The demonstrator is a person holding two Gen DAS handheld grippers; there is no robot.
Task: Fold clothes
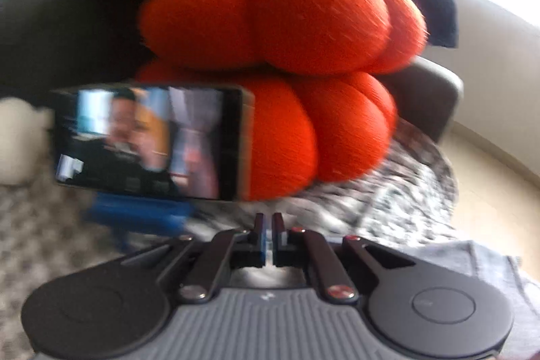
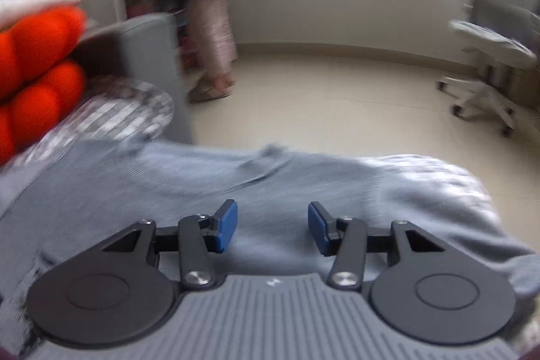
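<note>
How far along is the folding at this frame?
Nothing looks folded yet: the grey garment lies rumpled under the open right gripper. In hand: the left gripper is nearly shut; blur hides any cloth. Left: all folds.

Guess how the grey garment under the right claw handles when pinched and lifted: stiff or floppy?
Likely floppy: the grey garment lies in soft ripples and follows the surface beneath. Probably light, a thin knit. The right claw, open above it, would likely lift one layer only and the rest would drape; blur limits certainty.
</note>
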